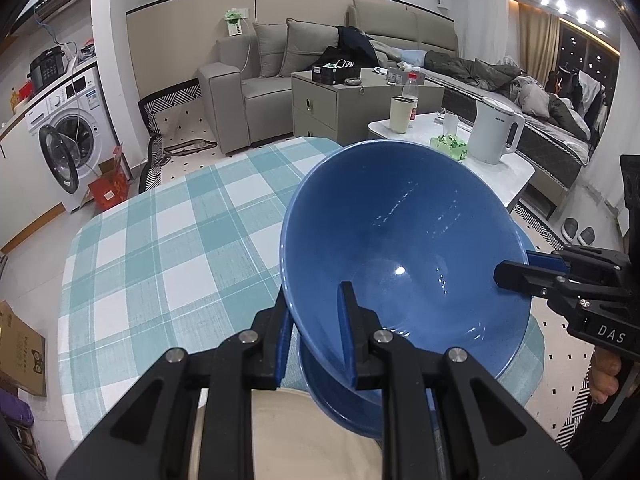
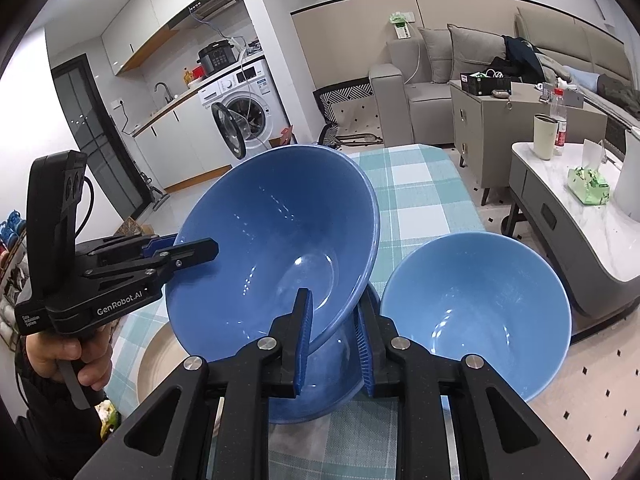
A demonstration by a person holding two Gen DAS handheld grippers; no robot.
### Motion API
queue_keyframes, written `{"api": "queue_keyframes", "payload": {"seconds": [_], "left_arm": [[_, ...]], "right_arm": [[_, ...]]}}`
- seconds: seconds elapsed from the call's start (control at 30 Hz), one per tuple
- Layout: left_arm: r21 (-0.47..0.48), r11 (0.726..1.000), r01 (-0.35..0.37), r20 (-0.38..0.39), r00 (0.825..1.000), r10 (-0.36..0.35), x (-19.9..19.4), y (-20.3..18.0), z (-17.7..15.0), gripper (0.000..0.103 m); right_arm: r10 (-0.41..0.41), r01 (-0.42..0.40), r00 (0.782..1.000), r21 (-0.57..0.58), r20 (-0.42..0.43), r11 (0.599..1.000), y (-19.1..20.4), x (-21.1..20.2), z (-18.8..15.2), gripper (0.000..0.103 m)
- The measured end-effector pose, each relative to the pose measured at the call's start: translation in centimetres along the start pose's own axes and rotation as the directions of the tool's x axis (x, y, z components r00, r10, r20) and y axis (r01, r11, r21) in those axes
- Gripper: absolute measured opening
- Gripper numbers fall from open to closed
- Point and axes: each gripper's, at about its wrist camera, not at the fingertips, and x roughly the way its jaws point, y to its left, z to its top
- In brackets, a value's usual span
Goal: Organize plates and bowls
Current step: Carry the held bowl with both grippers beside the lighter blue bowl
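A large dark blue bowl hangs tilted over the checked table, held by its rim from two sides. My left gripper is shut on the near rim and shows from the side in the right wrist view as the left gripper. My right gripper is shut on the opposite rim, seen in the left wrist view as the right gripper. Right under the held bowl sits a second dark blue bowl. A lighter blue bowl stands on the table to its right.
A cream plate lies on the cloth at the near edge beside the lower bowl. A white side table past the right edge carries a kettle, a cup, a bottle and a green tissue pack. A sofa and a washing machine stand farther back.
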Motion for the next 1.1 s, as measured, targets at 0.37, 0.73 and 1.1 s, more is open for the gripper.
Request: {"api": "queue_keyframes", "payload": {"seconds": [0.37,0.73,1.1], "left_arm": [[0.0,1.0,0.0,-0.004,1.0,0.0,-0.2,-0.2,-0.4,0.018],[0.004,1.0,0.0,-0.025,1.0,0.0,0.0,-0.4,-1.3,0.019],[0.0,1.0,0.003,-0.052,0.999,-0.003,1.0,0.0,-1.9,0.02]], "right_arm": [[0.006,-0.006,0.999,-0.017,-0.034,1.0,0.5,-0.4,-0.5,0.021],[0.002,-0.004,0.997,-0.033,-0.083,0.999,0.6,0.2,-1.0,0.022],[-0.012,0.003,0.994,-0.074,-0.112,0.997,1.4,0.5,-1.5,0.023]]}}
